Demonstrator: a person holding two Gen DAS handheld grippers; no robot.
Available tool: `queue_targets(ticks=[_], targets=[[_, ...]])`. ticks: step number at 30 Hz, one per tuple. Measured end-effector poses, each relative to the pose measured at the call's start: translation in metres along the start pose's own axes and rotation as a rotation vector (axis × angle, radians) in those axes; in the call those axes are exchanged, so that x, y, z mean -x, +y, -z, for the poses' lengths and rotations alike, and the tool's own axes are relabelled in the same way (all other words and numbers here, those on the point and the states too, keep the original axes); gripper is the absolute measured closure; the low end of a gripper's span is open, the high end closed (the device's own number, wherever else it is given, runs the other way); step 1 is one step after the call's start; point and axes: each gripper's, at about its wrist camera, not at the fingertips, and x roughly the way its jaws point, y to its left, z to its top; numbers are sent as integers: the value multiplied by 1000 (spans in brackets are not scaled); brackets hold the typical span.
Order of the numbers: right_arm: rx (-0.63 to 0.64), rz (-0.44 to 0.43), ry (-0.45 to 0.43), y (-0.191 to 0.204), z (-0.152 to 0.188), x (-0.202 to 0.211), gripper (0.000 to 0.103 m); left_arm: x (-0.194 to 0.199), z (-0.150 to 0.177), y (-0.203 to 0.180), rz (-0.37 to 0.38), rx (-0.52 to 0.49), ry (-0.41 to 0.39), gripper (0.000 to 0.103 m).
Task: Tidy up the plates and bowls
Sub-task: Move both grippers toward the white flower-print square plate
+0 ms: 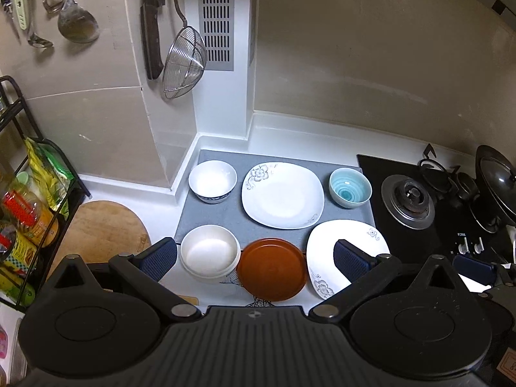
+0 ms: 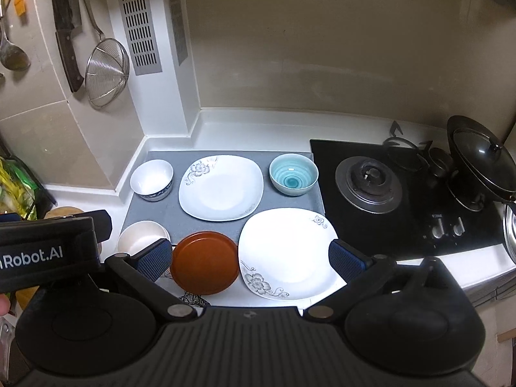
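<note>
Three bowls: a blue-patterned white bowl (image 1: pixel 213 181), a teal bowl (image 1: pixel 350 187), a plain white bowl (image 1: pixel 209 253); three plates: two square flowered ones, far (image 1: pixel 283 195) and near (image 1: pixel 325 251), and one round brown plate (image 1: pixel 271 269); one grey mat (image 1: pixel 206 216); one stove (image 1: pixel 419 216) with two knobs (image 1: pixel 471 245); one strainer (image 1: pixel 184 64); one cleaver (image 1: pixel 151 38).

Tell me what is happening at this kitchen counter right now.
A person holds two grippers above a counter of dishes beside the stove. The left gripper and right gripper are both open and hold nothing. On the grey mat and counter lie two white floral plates, a brown plate, a blue bowl and two white bowls, none stacked yet.
</note>
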Motion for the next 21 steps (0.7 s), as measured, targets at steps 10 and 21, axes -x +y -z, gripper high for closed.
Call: queue_targets(ticks=[10, 21], targets=[[-19, 34, -12, 2, -2, -7, 0, -12, -11, -1, 20, -39, 9, 0], [-20, 37, -6, 10, -3, -10, 0, -25, -12, 2, 46, -54, 38, 0]])
